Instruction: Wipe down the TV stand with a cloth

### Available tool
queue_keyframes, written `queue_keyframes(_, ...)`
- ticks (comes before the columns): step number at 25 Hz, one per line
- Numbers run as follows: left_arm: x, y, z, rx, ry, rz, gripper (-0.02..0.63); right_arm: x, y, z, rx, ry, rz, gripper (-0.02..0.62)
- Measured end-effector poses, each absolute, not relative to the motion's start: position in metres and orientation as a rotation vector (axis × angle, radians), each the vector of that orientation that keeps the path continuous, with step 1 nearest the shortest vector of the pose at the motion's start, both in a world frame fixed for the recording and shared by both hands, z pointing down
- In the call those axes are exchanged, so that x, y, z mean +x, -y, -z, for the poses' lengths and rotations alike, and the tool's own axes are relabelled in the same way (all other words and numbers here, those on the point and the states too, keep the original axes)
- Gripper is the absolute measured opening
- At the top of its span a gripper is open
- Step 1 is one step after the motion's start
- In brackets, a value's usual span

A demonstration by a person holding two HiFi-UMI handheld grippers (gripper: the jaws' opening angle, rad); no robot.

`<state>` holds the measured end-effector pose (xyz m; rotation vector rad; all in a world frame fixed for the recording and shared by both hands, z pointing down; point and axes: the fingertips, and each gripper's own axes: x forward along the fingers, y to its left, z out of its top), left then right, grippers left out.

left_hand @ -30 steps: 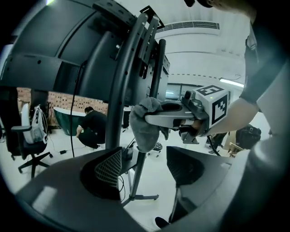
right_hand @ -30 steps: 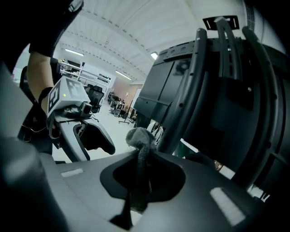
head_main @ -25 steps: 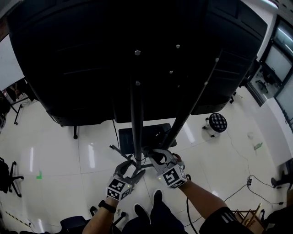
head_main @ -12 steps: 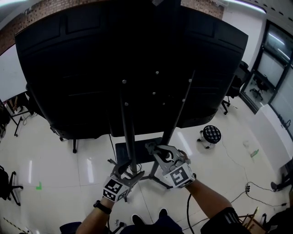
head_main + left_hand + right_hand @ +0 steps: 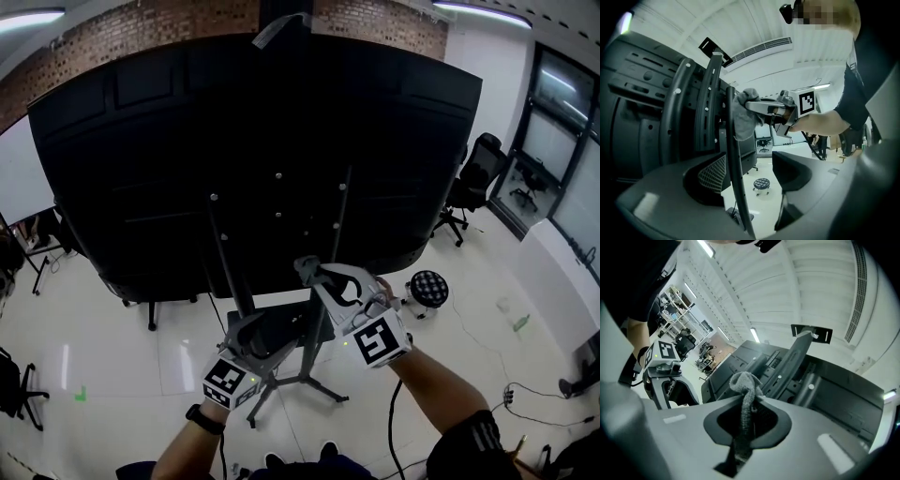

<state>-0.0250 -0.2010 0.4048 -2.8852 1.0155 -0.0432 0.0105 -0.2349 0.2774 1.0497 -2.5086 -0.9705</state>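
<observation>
We find the right gripper (image 5: 749,418) shut on a grey knitted cloth (image 5: 746,390). A bunched wad stands proud of the fingertips and a tail hangs back between the jaws. In the head view the cloth (image 5: 309,270) sits just beside the right-hand black metal upright (image 5: 334,234) of the TV stand, below the large black back panel of the television (image 5: 262,122). We cannot tell whether cloth and tube touch.

The left gripper (image 5: 752,176) has its jaws well apart. The thin black left-hand upright (image 5: 734,159) runs between them, close to the meshed pad (image 5: 710,173) on one side and clear of the other jaw. We judge it bracketed, not clamped.

We judge the step in hand to be wiping the right-hand upright. To do it well, the wad should be pressed onto the tube and drawn along its length in one line. The wrist should be turned so that the cloth, not the hard fingertips, meets the metal. The grip needs to be firm, since the wad is small and friction could drag it out. Closing the left gripper on its upright would steady the stand against the push.
</observation>
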Motion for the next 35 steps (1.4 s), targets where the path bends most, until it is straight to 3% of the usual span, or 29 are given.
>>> queue_keyframes(22,0.054,0.228,-0.257,-2.6,-1.001,-0.025,0.331,0.067,0.278,-0.111,0.962,2.381,1.384,0.021)
queue_keyframes(35,0.057,0.257,-0.238,-2.589,-1.08,-0.063,0.331,0.064,0.338,-0.123,0.842,2.316,1.256,0.029)
